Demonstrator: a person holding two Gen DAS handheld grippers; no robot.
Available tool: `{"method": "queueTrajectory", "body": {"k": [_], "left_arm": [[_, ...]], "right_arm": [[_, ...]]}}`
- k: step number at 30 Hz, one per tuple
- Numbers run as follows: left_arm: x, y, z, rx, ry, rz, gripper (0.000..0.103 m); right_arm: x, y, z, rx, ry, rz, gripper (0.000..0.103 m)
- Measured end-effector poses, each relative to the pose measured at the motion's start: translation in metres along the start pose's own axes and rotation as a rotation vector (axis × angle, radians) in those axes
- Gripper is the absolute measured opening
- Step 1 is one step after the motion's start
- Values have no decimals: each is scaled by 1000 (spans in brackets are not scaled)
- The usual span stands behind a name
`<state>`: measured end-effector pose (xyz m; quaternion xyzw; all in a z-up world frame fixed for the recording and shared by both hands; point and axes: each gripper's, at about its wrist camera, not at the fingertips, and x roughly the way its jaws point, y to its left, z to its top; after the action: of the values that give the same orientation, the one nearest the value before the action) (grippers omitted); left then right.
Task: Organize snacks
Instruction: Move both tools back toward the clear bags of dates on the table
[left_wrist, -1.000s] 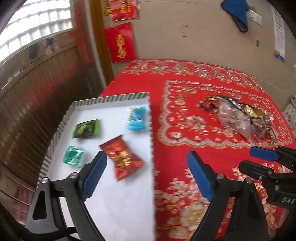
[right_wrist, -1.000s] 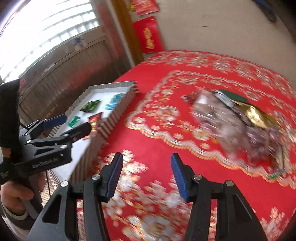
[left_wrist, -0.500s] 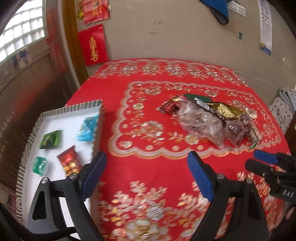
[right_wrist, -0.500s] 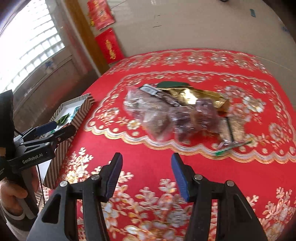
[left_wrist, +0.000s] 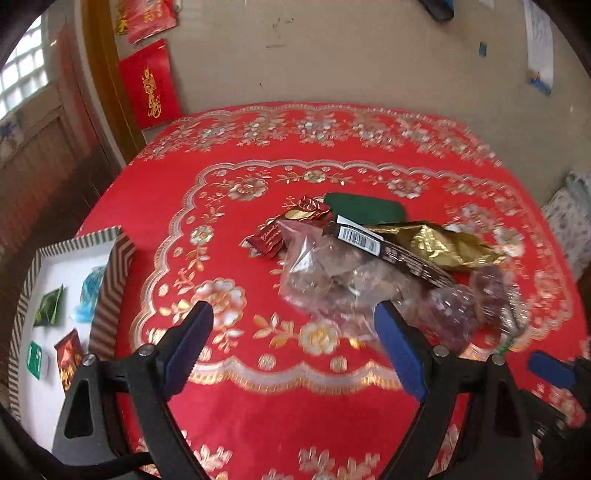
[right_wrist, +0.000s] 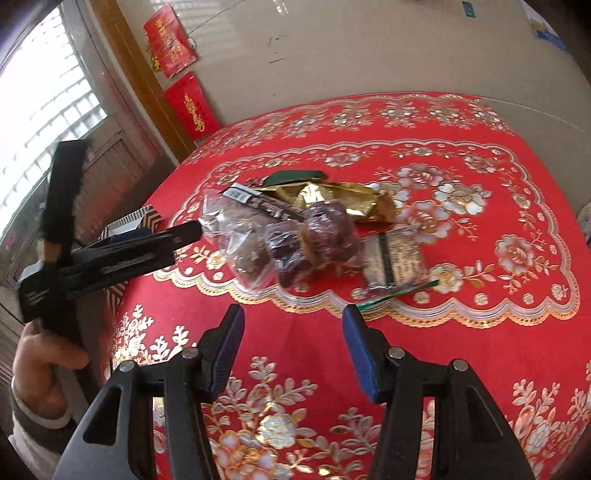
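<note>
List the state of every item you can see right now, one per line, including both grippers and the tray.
left gripper: open wide, empty, above the cloth.
right gripper: open, empty, short of the pile.
striped tray: at table's left edge, holding four sweets.
clear bag of snacks: lying on the tablecloth, untouched.
gold foil packet: crumpled, partly under the dark barcoded wrapper.
dark red sweets: two, loose beside the bag.

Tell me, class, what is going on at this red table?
A person holds a gripper in each hand, sorting snacks. The left gripper and right gripper are both open and empty, facing the pile of snack bags on the red tablecloth. Four small wrapped sweets already lie in the striped tray at the left.
</note>
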<state>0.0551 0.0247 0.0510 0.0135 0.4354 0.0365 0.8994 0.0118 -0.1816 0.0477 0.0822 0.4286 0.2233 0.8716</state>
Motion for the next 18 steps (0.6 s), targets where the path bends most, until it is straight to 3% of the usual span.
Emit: {"method": "queueTrajectory", "body": {"k": [7,10,15,18], "left_arm": [[29,-20,13,10,36,27,89],[40,-23,17,24,44,44,95],[45,-21,11,140,52,55,98],[41,-6,5,158,62,37,98]], "right_arm": [[2,-18,5,25,1,-3,56],[4,-20,7,32,1,6,57],[8,-18,10,31,5,18,57],[10,-17,13,37,-1,27,58]]}}
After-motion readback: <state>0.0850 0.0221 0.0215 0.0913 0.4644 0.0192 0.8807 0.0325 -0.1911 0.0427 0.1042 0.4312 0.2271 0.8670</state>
